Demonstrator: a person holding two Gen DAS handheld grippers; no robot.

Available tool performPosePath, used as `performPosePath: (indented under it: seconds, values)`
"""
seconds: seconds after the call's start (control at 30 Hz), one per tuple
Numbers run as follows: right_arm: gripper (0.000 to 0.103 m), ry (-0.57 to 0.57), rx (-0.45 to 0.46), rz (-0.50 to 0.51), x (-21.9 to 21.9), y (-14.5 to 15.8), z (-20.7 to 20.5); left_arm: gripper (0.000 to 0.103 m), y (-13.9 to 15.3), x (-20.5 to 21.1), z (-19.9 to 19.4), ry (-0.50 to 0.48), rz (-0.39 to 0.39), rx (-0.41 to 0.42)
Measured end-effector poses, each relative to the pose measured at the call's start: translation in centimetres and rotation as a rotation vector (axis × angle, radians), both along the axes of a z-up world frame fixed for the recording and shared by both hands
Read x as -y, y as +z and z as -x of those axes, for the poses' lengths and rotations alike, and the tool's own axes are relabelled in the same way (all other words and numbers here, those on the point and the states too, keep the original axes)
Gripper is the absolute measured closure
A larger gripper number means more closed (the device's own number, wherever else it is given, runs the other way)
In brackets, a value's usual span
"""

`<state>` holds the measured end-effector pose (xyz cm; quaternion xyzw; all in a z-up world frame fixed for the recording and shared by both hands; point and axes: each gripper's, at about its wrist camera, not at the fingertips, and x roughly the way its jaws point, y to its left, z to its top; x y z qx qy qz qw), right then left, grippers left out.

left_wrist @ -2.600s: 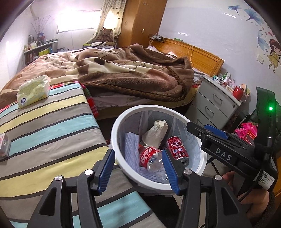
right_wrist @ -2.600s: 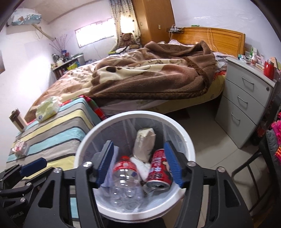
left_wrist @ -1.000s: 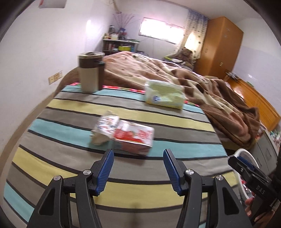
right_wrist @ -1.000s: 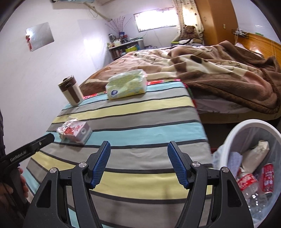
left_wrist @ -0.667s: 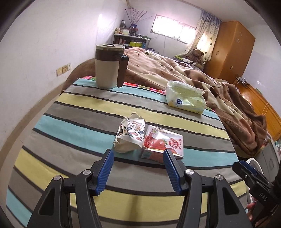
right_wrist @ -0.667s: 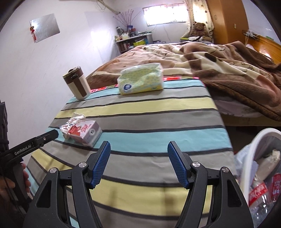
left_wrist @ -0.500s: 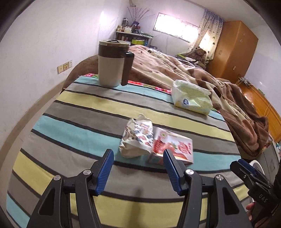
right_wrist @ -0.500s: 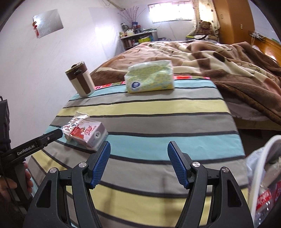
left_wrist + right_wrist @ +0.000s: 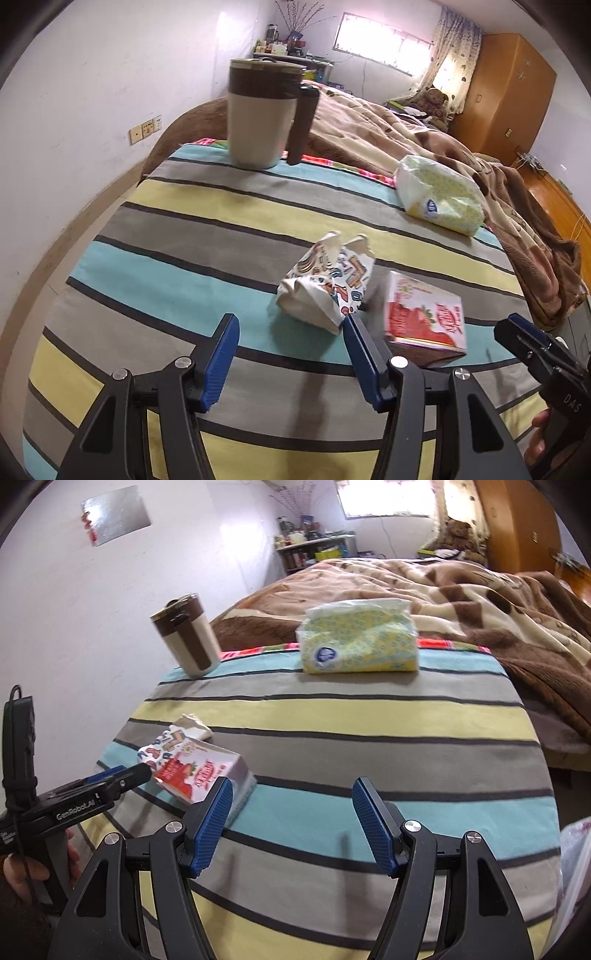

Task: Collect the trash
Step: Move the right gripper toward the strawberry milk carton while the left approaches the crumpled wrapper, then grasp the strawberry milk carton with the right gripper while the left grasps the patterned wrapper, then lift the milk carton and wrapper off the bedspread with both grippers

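Observation:
A crumpled printed wrapper (image 9: 327,291) and a red-and-white strawberry carton (image 9: 424,319) lie side by side on the striped table (image 9: 184,236). My left gripper (image 9: 291,360) is open and empty, just short of the wrapper, its right finger by the wrapper's near corner. My right gripper (image 9: 291,825) is open and empty over the table, with the carton (image 9: 199,771) by its left finger. The wrapper (image 9: 166,740) shows behind the carton. The left gripper also shows in the right wrist view (image 9: 122,777), at the carton's left.
A brown and beige mug (image 9: 266,114) stands at the table's far edge. A yellow tissue pack (image 9: 439,195) lies at the far right. A bed with a brown blanket (image 9: 480,590) lies beyond. The bin liner (image 9: 574,867) shows at the right edge.
Both grippers left the white bin and swung to the striped table. My left gripper has closed in on the wrapper and carton. Both stay open and empty.

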<state>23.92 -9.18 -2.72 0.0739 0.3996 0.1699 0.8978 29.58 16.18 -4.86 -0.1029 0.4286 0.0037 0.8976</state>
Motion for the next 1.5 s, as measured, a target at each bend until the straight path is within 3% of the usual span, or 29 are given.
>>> performPosePath:
  seconds: [0.33, 0.43, 0.57, 0.63, 0.73, 0.97, 1.27, 1.5]
  values:
    - [0.034, 0.245, 0.134, 0.121, -4.7, 1.0, 0.0, 0.045, 0.4, -1.1, 0.5, -0.015, 0.010, 0.007]
    - [0.034, 0.341, 0.146, 0.149, -5.9, 1.0, -0.1, 0.045, 0.7, -1.5, 0.5, -0.015, 0.026, 0.012]
    - [0.034, 0.420, 0.190, 0.261, -7.7, 0.7, -0.5, 0.045, 0.8, -1.7, 0.1, -0.018, 0.021, 0.010]
    - [0.034, 0.459, 0.164, 0.289, -8.2, 0.1, -1.1, 0.045, 0.9, -1.8, -0.1, -0.022, 0.022, 0.013]
    - [0.034, 0.447, 0.175, 0.338, -8.2, -0.2, -1.8, 0.045, 1.0, -2.0, -0.4, -0.040, 0.051, 0.018]
    - [0.030, 0.321, 0.111, 0.287, -6.6, -0.5, -3.9, 0.045, 1.0, -2.0, -1.6, -0.062, 0.069, 0.021]
    - [0.031, 0.250, 0.048, 0.176, -5.0, -0.7, -4.1, 0.045, -0.2, -0.6, -3.1, -0.122, 0.062, -0.011]
    - [0.033, 0.210, 0.019, 0.120, -3.9, -0.9, -4.3, 0.045, -1.4, 1.0, -4.5, -0.179, 0.015, -0.050]
